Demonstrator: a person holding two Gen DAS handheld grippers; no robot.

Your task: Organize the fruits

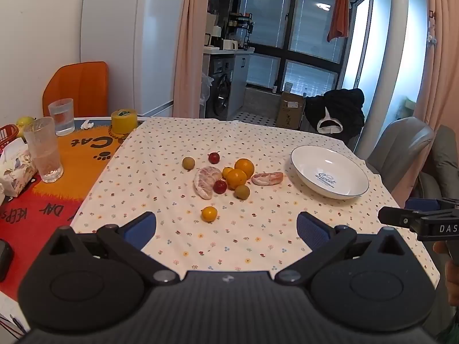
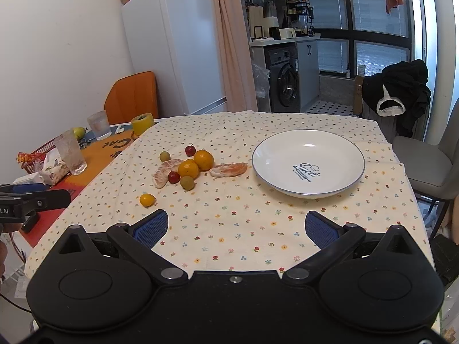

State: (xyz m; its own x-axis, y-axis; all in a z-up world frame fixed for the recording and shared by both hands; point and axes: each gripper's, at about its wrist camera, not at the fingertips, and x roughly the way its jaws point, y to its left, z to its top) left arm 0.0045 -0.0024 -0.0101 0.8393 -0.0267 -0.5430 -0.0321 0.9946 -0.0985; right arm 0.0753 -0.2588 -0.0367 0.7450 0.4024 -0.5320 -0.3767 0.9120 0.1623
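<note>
Two glasses (image 1: 44,149), tissue box (image 1: 14,169), fridge (image 2: 175,43)

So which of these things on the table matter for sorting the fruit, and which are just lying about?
For the job: white round "Sweet" plate, two round oranges, two peeled pomelo segments, small red, green and yellow fruits.

Lying about: two clear drinking glasses, yellow tape roll, tissue pack.

Left wrist view: near table edge, left, faces far across floral tablecloth (image 1: 229,132).
Right wrist view: near edge, further right.
Shared: fruit cluster (image 2: 189,167), white plate (image 2: 338,192), fridge (image 1: 132,43).
</note>
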